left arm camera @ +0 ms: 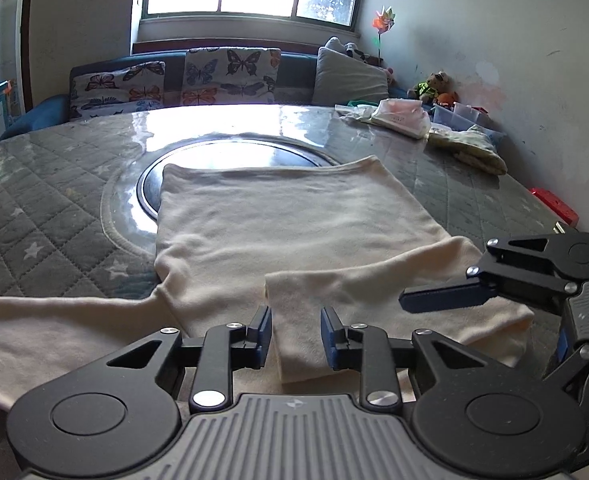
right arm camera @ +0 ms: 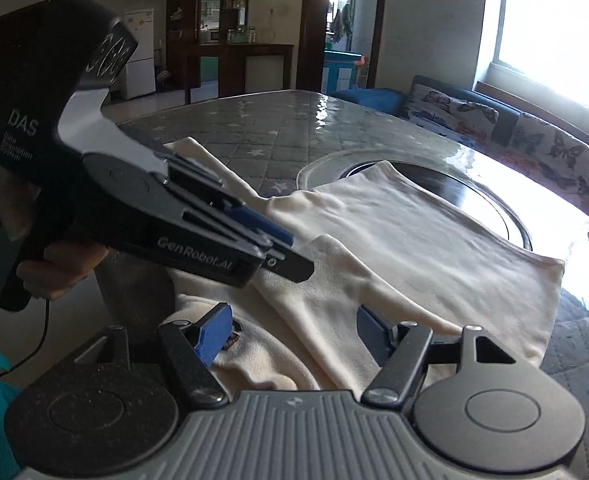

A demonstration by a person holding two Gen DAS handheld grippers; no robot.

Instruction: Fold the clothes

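Observation:
A cream long-sleeved top [left arm camera: 294, 224] lies flat on the quilted table, its hem at the far side. One sleeve [left arm camera: 334, 288] is folded across the near part of the body; the other sleeve [left arm camera: 54, 320] stretches left. My left gripper [left arm camera: 296, 336] is open just above the folded sleeve's end, one finger on each side. My right gripper [right arm camera: 290, 332] is open over the shoulder area of the top [right arm camera: 414, 240] and holds nothing. It also shows in the left wrist view [left arm camera: 442, 300] at the right. The left gripper [right arm camera: 270, 236] shows in the right wrist view, held by a hand.
The table [left arm camera: 54, 200] has a grey quilted cover under glossy film and a round glass centre [left arm camera: 230, 156]. Small clothes and a plastic bag [left arm camera: 398, 116] lie at the far right. A sofa with butterfly cushions [left arm camera: 230, 76] stands behind. A red object [left arm camera: 554, 208] sits by the right wall.

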